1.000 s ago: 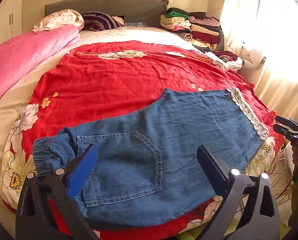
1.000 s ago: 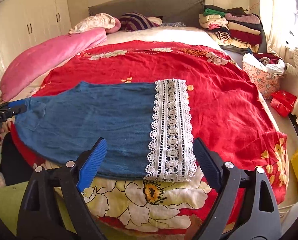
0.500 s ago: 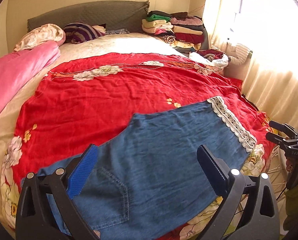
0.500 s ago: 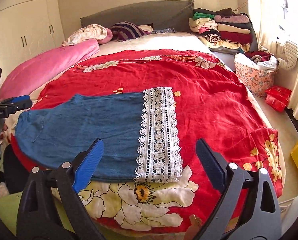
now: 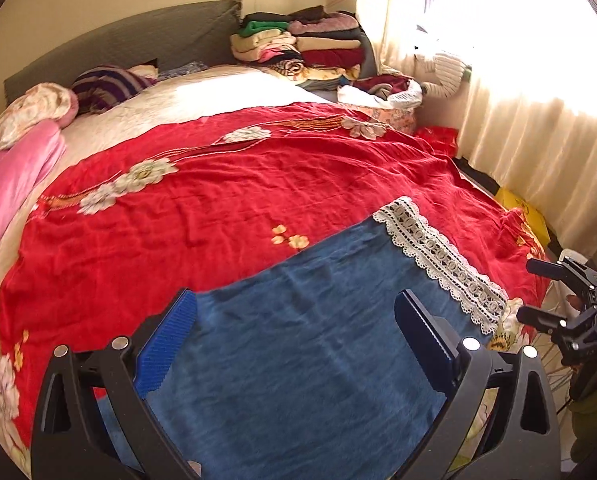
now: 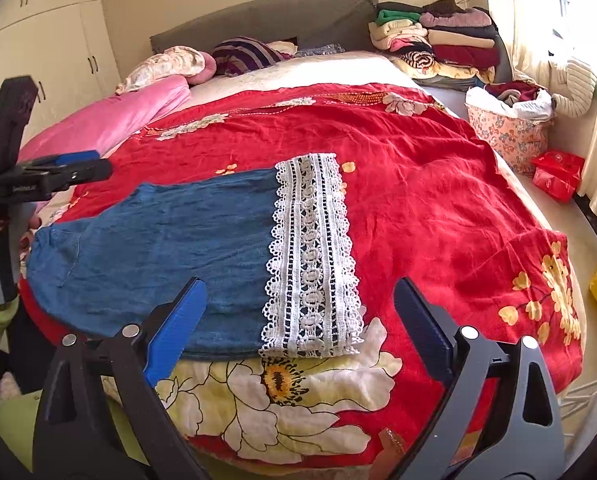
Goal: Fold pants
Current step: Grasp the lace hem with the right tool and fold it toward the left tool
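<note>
Blue denim pants (image 5: 306,352) with a white lace hem (image 5: 438,260) lie flat on the red floral bedspread (image 5: 218,200), near the bed's front edge. In the right wrist view the pants (image 6: 178,240) run left to right, lace hem (image 6: 310,256) on the right. My left gripper (image 5: 294,340) is open and empty, hovering over the middle of the pants. My right gripper (image 6: 298,328) is open and empty, just in front of the lace hem. Each gripper shows at the edge of the other's view.
A pink quilt (image 6: 106,120) lies along the bed's left side, pillows (image 6: 242,54) at the grey headboard. Stacked folded clothes (image 6: 438,44) sit at the far right corner. A floral laundry basket (image 6: 510,132) and curtains (image 5: 538,120) stand to the right of the bed.
The left gripper has moved right along the pants, from over the waistband and back pocket to over the leg. The right gripper has drawn back slightly and stays open.
</note>
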A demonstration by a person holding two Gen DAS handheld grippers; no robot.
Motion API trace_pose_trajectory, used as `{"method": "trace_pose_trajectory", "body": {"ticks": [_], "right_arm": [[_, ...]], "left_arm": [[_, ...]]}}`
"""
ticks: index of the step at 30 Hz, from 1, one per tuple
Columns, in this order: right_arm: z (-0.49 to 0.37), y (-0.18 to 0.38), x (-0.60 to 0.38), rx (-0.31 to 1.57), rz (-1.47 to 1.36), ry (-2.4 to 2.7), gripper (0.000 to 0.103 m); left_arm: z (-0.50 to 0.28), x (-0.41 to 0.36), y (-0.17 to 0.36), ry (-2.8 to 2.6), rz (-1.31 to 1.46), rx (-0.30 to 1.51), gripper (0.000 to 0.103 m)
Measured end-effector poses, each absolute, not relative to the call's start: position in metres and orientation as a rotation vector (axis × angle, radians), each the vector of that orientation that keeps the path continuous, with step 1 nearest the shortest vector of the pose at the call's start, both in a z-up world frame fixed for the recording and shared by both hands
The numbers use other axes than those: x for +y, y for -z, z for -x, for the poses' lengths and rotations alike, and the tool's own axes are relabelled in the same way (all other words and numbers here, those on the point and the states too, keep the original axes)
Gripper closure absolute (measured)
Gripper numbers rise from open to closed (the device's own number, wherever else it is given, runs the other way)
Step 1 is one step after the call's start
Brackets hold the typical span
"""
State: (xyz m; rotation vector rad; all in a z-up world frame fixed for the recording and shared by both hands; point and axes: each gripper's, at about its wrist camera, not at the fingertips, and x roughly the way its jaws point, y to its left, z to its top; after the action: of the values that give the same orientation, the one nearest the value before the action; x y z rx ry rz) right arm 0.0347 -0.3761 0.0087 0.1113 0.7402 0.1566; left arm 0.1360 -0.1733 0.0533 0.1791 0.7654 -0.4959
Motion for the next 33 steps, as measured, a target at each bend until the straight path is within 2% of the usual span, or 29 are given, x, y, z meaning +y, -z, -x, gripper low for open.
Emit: {"method": "trace_pose_trajectory", "body": {"ticks": [13,25,26,27,28,29,32,33], "right_arm": [[-0.059,0.021,-0.378,0.804,-0.196,-0.146,0.014],[-0.075,0.045,-0.377,0.851,-0.269,-0.132,0.015],[-0.076,0.046,-0.378,0.849,-0.278,-0.130,0.017],[-0.077,0.046,-0.377,0.850,-0.283,-0.134,0.025],[-0.078,0.047,-0.377,0.851,-0.287,-0.138,0.034],[-0.078,0.047,-0.376,0.853,-0.288,-0.141,0.037],[-0.078,0.048,-0.376,0.852,-0.288,-0.155,0.056],[-0.077,0.049,-0.377,0.848,-0.305,-0.181,0.069]], "left_arm": [[-0.206,-0.246,-0.013,0.615,-0.214,0.885,0.005],[-0.244,-0.271,0.037,0.740,-0.134,0.972,0.008],[-0.244,-0.273,0.041,0.748,-0.131,0.988,0.012],[-0.244,-0.274,0.046,0.747,-0.140,1.001,0.037],[-0.242,-0.276,0.049,0.738,-0.157,0.996,0.040],[-0.240,-0.275,0.049,0.740,-0.157,0.987,0.042],[-0.238,-0.274,0.046,0.751,-0.142,0.981,0.061],[-0.237,-0.274,0.044,0.757,-0.140,0.977,0.070]]}}
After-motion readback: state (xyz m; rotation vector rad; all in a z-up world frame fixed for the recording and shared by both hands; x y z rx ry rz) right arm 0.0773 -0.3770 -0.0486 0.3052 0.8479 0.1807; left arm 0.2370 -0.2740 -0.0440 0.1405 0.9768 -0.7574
